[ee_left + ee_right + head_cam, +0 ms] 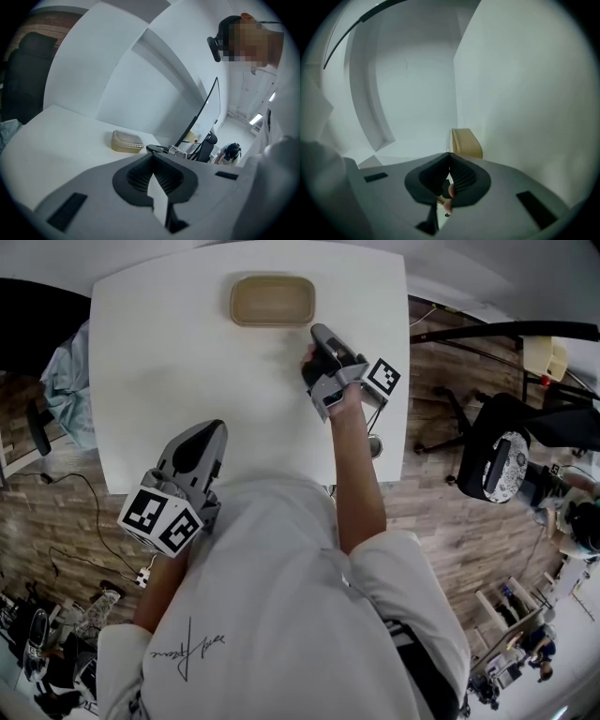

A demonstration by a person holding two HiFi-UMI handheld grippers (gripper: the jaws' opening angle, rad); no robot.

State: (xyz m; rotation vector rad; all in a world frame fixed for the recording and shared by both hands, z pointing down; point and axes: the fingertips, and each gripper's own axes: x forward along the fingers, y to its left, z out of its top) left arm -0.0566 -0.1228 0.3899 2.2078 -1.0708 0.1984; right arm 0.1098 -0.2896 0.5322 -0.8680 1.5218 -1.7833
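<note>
Tan tray (273,300) just beside right gripper (319,330)

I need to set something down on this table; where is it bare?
The table is bare across its left and middle, between the tan container at the far edge and the left gripper at the near edge. It is tight at the far right, where the right gripper hangs close beside the container.

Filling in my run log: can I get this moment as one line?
left gripper: shut, over table near edge | right gripper: shut, tipped sideways, close beside tan container
</note>
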